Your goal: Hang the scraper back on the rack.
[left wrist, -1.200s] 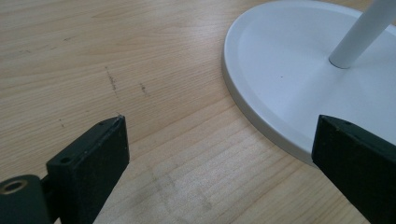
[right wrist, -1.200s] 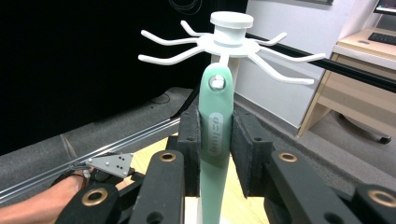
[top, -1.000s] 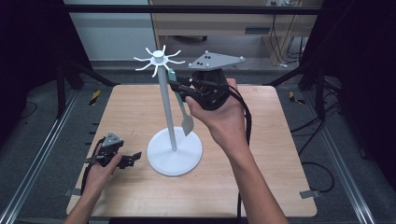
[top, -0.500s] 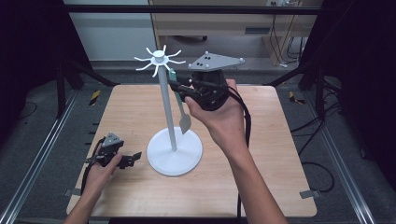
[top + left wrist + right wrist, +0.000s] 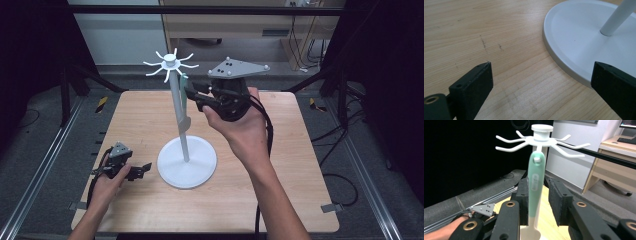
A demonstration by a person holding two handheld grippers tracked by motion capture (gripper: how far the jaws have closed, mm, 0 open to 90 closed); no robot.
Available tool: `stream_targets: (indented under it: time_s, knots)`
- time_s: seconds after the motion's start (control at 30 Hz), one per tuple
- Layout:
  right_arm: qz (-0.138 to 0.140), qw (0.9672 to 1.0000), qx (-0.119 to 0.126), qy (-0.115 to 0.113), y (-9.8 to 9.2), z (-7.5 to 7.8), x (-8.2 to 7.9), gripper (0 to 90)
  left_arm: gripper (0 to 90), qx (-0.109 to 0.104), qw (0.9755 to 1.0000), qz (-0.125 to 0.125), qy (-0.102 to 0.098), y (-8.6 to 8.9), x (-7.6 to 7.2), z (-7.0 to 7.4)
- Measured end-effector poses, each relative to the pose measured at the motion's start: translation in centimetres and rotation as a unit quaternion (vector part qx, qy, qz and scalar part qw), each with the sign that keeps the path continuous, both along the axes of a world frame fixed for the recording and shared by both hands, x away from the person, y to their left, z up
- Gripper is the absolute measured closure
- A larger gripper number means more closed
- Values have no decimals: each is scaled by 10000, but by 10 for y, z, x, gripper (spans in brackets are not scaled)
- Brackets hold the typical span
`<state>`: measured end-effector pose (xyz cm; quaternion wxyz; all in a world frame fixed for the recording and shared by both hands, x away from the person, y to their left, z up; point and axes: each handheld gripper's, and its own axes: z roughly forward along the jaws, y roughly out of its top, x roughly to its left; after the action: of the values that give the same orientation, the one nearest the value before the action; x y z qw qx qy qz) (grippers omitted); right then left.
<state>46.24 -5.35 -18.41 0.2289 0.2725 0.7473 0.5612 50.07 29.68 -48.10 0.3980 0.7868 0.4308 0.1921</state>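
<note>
Since the earlier frames nothing has visibly shifted. Upper centre of the high view, the right gripper (image 5: 192, 93) sits at the white hook stand (image 5: 186, 161), jaws slightly parted around the green-handled utensil (image 5: 534, 185) hanging from a hook, whether touching I cannot tell. Lower left, the left gripper (image 5: 142, 168) rests on the wooden table (image 5: 280, 195), jaws spread wide.
</note>
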Motion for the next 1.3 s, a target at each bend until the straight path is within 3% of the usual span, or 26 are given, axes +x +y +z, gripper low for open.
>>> stream_targets:
  time_s: [0.47,0.73,1.3]
  knots:
    - [-422,9988,-236,109,-24,-10,1,678,37,14,10000,-2,-3,0,0,0]
    - [-751,9962,-338,270,-35,-19,6,619,36,11,10000,11,-6,0,0,0]
    - [-1082,9912,-556,518,-49,-35,14,520,35,-30,10000,48,-14,2,0,0]
